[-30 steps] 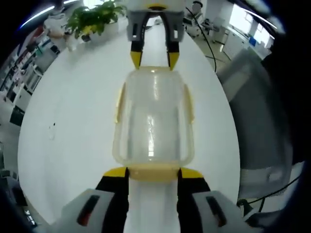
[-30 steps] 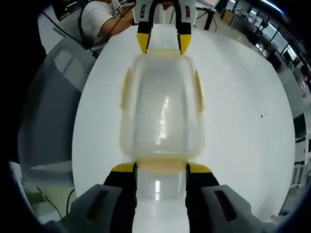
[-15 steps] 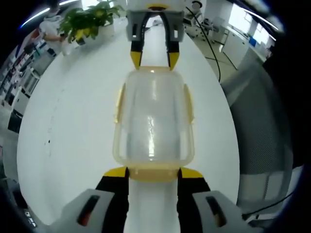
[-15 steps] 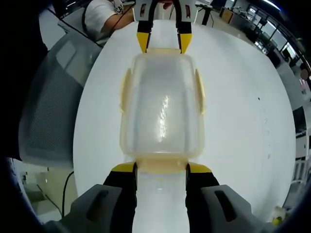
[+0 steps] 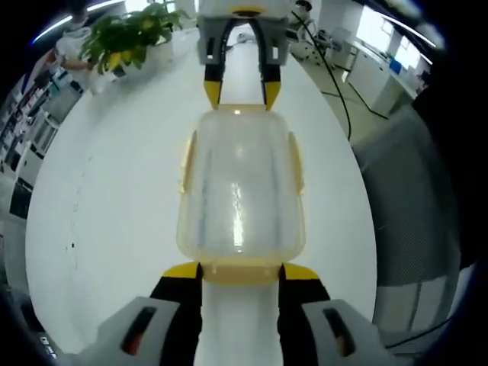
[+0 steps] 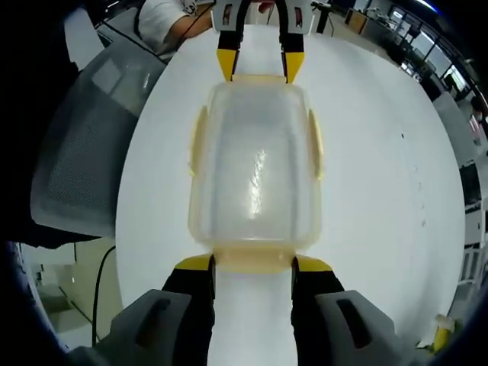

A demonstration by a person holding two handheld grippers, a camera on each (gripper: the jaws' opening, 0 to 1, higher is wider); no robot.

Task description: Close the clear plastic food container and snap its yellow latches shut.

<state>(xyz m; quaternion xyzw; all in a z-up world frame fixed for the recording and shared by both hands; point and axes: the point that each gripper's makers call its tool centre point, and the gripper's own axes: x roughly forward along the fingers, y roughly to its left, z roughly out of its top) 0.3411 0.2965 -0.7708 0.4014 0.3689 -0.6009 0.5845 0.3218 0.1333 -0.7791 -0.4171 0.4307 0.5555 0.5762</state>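
Observation:
The clear plastic container (image 5: 240,191) has its lid seated on top and lies lengthwise between my two grippers over the white table (image 5: 107,198). Yellow side latches (image 5: 185,164) lie flat along its long sides. In the left gripper view, my left gripper (image 5: 240,272) has its jaws on either side of the near yellow end latch (image 5: 240,268) and grips it. At the far end latch, the right gripper (image 5: 240,93) does the same. From the right gripper view, the container (image 6: 255,168) sits between my right gripper (image 6: 253,265) and the left gripper (image 6: 259,67).
A potted plant (image 5: 130,38) stands at the table's far left. A grey mesh chair (image 5: 415,206) is off the table's right edge, also the chair (image 6: 84,145) in the right gripper view. A person in a white shirt (image 6: 168,15) sits beyond the table.
The table, plant and chair have shifted behind the container in both views, while the container keeps its place between both grippers. Jaw positions on the end latches are unchanged.

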